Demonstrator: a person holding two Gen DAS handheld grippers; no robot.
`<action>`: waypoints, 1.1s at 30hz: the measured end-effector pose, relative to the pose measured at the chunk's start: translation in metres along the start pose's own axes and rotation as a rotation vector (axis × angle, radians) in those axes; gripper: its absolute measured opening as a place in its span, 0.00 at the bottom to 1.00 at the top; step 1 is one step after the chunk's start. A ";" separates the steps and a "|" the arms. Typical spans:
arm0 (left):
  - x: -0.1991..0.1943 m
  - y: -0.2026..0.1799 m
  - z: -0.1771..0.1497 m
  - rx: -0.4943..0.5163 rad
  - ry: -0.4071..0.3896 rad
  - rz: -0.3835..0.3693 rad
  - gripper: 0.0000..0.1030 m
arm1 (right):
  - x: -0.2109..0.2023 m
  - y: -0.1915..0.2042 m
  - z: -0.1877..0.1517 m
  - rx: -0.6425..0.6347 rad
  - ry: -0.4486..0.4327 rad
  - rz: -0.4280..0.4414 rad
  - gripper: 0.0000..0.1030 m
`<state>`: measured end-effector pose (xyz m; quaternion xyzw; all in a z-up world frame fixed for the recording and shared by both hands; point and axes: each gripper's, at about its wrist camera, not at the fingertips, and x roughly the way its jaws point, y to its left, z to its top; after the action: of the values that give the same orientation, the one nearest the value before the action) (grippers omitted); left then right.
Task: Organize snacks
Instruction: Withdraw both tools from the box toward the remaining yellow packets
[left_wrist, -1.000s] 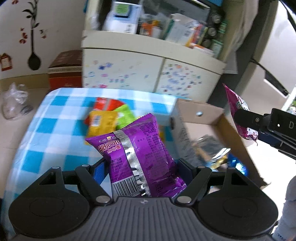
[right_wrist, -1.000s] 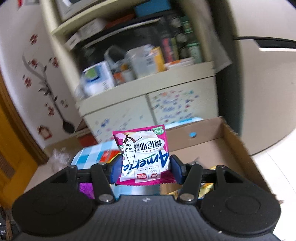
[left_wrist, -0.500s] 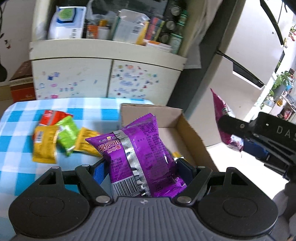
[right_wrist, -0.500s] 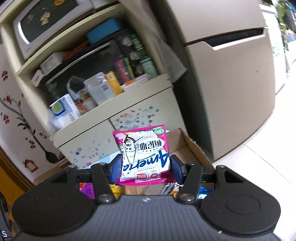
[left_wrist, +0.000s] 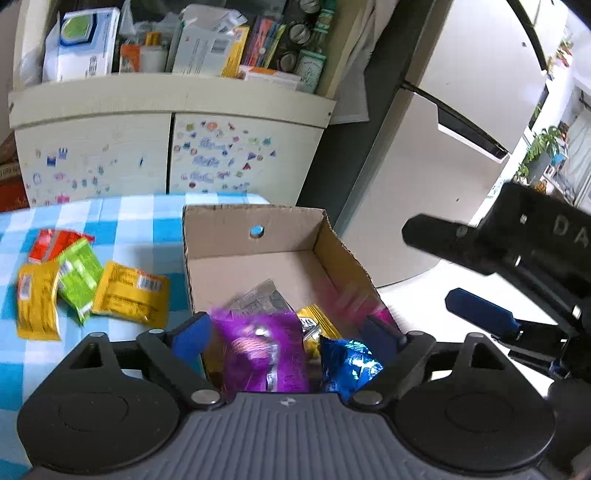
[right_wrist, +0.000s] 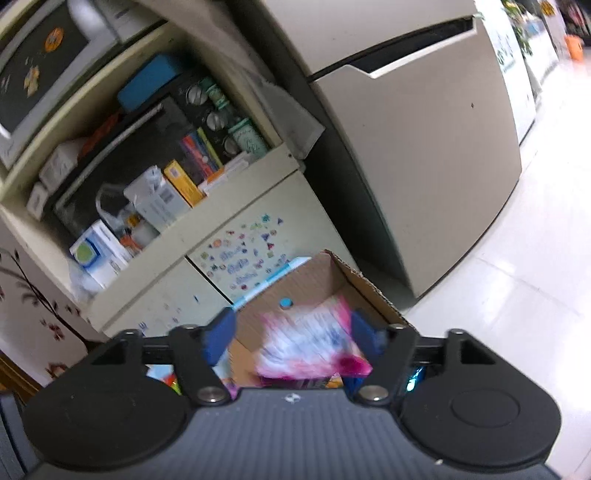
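Note:
In the left wrist view my left gripper (left_wrist: 286, 332) hangs over the open cardboard box (left_wrist: 255, 254), its jaws opening. A blurred purple snack bag (left_wrist: 258, 354) drops between the blue pads, free of them. In the right wrist view my right gripper (right_wrist: 291, 336) is over the same box (right_wrist: 314, 280), jaws opening too. A blurred pink and white snack bag (right_wrist: 310, 339) falls from it and shows as a pink smear (left_wrist: 351, 299) in the left wrist view. The right gripper (left_wrist: 454, 273) also shows there, beside the box's right wall. Blue (left_wrist: 351, 365), yellow (left_wrist: 314, 325) and silver (left_wrist: 262, 295) packets lie in the box.
Red (left_wrist: 48, 243), green (left_wrist: 77, 277) and two yellow packets (left_wrist: 129, 295) lie on the blue checked tablecloth (left_wrist: 122, 218) left of the box. A cream cabinet (left_wrist: 166, 147) with crowded shelves stands behind the table. A refrigerator (right_wrist: 424, 166) and white floor are to the right.
Both grippers were shut on their bags, the left on the purple one and the right on the pink one. Both have let go over the box, and the bags are falling.

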<state>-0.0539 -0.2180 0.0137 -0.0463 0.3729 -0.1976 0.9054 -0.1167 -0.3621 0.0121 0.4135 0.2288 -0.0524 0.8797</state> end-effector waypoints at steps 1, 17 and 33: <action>0.000 -0.001 0.001 0.010 0.000 0.003 0.90 | -0.001 0.000 0.001 0.004 -0.009 0.001 0.75; -0.023 0.057 0.010 -0.061 0.029 0.092 0.91 | 0.000 0.031 -0.010 -0.143 -0.015 0.041 0.82; -0.052 0.159 0.026 -0.206 -0.046 0.249 0.95 | 0.011 0.046 -0.024 -0.130 -0.012 0.065 0.83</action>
<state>-0.0184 -0.0537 0.0296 -0.0970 0.3730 -0.0433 0.9217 -0.1024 -0.3129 0.0266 0.3625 0.2130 -0.0113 0.9072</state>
